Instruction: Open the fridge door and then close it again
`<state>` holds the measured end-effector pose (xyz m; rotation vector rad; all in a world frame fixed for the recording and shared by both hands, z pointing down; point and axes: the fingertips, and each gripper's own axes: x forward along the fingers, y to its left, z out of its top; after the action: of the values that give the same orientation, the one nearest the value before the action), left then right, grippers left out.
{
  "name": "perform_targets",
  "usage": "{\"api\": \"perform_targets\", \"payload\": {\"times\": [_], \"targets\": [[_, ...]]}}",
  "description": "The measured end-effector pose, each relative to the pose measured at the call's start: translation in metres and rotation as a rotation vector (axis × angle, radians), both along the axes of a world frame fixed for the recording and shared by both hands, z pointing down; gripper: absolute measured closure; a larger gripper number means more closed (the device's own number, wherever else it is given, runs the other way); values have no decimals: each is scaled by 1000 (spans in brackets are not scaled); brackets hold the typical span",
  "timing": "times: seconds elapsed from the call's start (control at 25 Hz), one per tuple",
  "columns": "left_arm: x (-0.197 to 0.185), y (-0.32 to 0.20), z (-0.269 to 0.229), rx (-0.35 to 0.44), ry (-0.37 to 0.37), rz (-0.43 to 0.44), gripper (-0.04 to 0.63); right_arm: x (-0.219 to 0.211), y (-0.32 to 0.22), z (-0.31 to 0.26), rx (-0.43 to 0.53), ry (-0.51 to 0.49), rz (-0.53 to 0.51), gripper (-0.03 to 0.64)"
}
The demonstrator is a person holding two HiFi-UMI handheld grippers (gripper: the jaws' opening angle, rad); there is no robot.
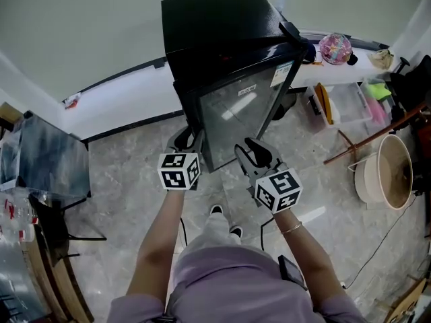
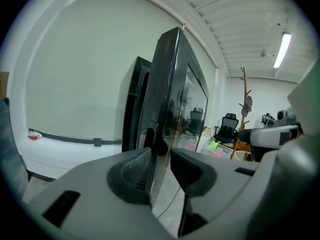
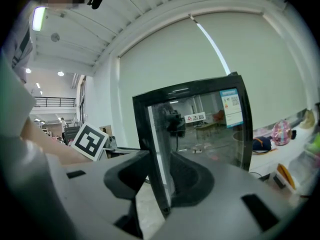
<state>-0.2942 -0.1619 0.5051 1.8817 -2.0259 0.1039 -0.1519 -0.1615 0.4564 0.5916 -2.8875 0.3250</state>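
Note:
A small black fridge [image 1: 215, 25] stands against the wall, its glass door [image 1: 242, 110] swung out toward me. In the head view my left gripper [image 1: 190, 140] is at the door's left edge and my right gripper [image 1: 246, 152] is at the door's lower part. In the left gripper view the door's black edge [image 2: 167, 84] runs down between the pads of the left gripper [image 2: 161, 171], which is shut on it. In the right gripper view the door frame [image 3: 145, 129] passes between the pads of the right gripper [image 3: 160, 171], also shut on it.
My feet [image 1: 225, 221] stand just before the door. To the right are a clear plastic bin [image 1: 350, 103], a round basin [image 1: 394, 173] and a wooden pole [image 1: 377, 133]. A pink bag [image 1: 335, 48] rests on the wall ledge. A dark chair [image 1: 50, 157] stands at the left.

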Motion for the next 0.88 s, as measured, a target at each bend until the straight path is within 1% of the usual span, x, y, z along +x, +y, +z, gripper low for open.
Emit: {"api": "perform_targets", "payload": {"times": [0.12,0.28,0.6,0.88], "targets": [[-11,-8,0,-3,-12,-3,497,-11,-6,3,-9,2,-8,486],[-24,-18,1,-6,-26,-5,493,-25,-14,8,-21,13,-11,491],[-48,-38,2,-8,-20,18,486,-46,-29,17,-42,27,-8,500],[-59,-51,3,-2,-15,30,482,-55,-41,20,-52,28,2,503]]}}
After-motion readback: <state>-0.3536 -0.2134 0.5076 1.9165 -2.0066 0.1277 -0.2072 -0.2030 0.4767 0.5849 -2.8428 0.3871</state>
